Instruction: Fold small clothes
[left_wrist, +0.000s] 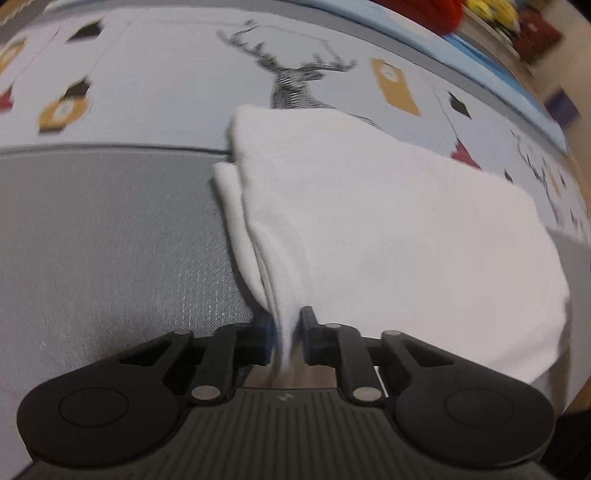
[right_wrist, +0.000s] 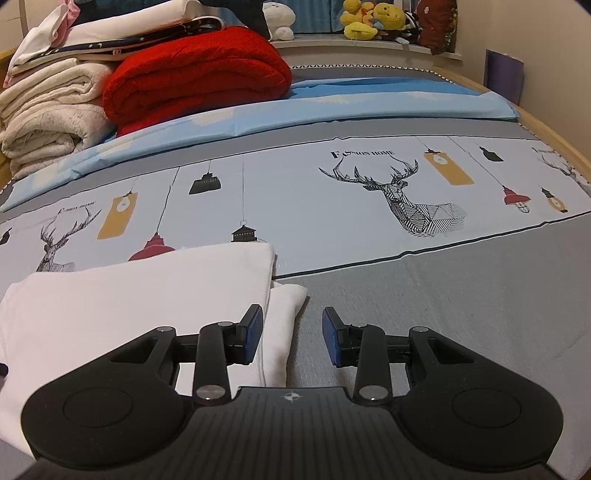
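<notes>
A white folded garment (left_wrist: 369, 221) lies on the bed, across the grey band and the deer-print band of the sheet. Its near left corner is gathered into a ridge that runs between the pads of my left gripper (left_wrist: 287, 325), which is shut on that fold. In the right wrist view the same garment (right_wrist: 129, 302) lies at the lower left, with a lower layer sticking out at its right edge. My right gripper (right_wrist: 291, 325) stands open over that edge, its left finger (right_wrist: 253, 332) above the cloth and its right finger (right_wrist: 330, 336) above the grey sheet. Nothing is pinched in it.
The bed sheet (right_wrist: 443, 295) has a deer and lamp print band with grey beyond. At the back left lie a folded red blanket (right_wrist: 195, 74) and a stack of white towels (right_wrist: 48, 110). Plush toys (right_wrist: 369, 18) sit on a far ledge. A wooden bed rail (right_wrist: 554, 133) runs along the right.
</notes>
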